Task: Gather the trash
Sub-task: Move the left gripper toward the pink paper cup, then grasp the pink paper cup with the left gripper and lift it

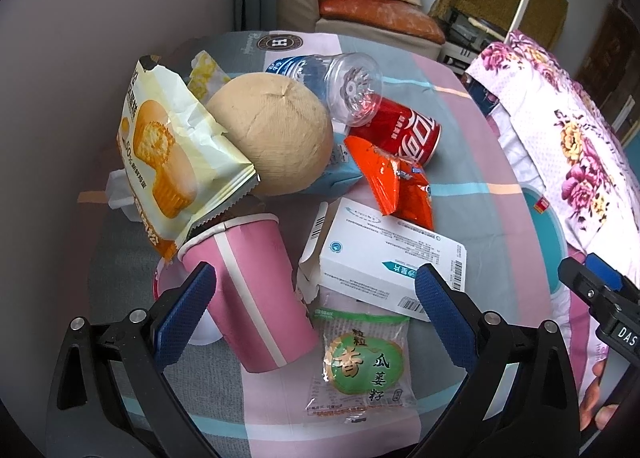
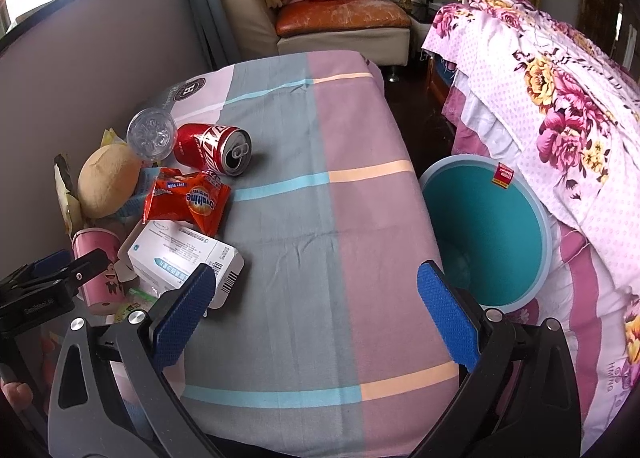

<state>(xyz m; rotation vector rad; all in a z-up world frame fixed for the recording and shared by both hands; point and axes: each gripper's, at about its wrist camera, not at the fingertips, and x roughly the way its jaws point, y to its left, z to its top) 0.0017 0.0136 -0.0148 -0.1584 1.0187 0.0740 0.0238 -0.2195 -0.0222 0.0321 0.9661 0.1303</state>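
Note:
A heap of trash lies on the left of the cloth-covered table [image 2: 320, 258]. In the left wrist view my left gripper [image 1: 316, 290] is open, its fingers standing either side of a tipped pink paper cup [image 1: 256, 294] and the near end of a white box [image 1: 384, 258]. Just below lies a green seed packet [image 1: 362, 362]. Behind are a cake wrapper [image 1: 168, 150], a coconut [image 1: 276, 130], a clear bottle [image 1: 344, 84], a red cola can [image 1: 404, 130] and an orange packet [image 1: 396, 182]. My right gripper [image 2: 316, 290] is open over bare cloth, holding nothing. A teal bin [image 2: 492, 230] stands right of the table.
A bed or stack under a floral cover [image 2: 560, 118] crowds the bin from the right. A grey wall [image 2: 80, 78] borders the table on the left. A sofa [image 2: 320, 18] with a red bag stands beyond the table's far end. The left gripper's body [image 2: 44, 282] shows at the right wrist view's left edge.

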